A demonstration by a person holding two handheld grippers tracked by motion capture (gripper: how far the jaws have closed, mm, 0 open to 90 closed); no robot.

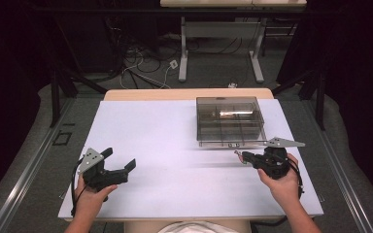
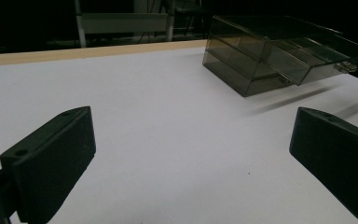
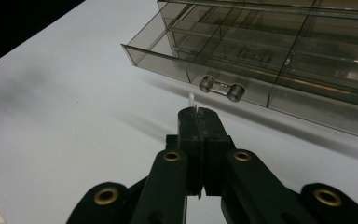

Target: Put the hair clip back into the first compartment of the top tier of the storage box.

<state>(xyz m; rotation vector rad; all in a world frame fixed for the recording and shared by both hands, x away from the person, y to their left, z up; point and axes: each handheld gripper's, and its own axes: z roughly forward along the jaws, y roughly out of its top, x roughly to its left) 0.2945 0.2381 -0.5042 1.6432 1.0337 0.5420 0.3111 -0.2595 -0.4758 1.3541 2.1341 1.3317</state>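
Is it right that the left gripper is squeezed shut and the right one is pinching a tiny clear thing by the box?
Not quite. In the left gripper view, the left gripper stands wide open. The right gripper does pinch a tiny clear piece near the smoky plastic drawer box.

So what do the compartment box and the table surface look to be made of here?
The compartment box looks like smoke-tinted clear plastic: its dividers show through the walls, and its glossy lid catches a highlight. The table top looks like a matte white sheet or laminate; a pale wood-toned edge runs along its far side.
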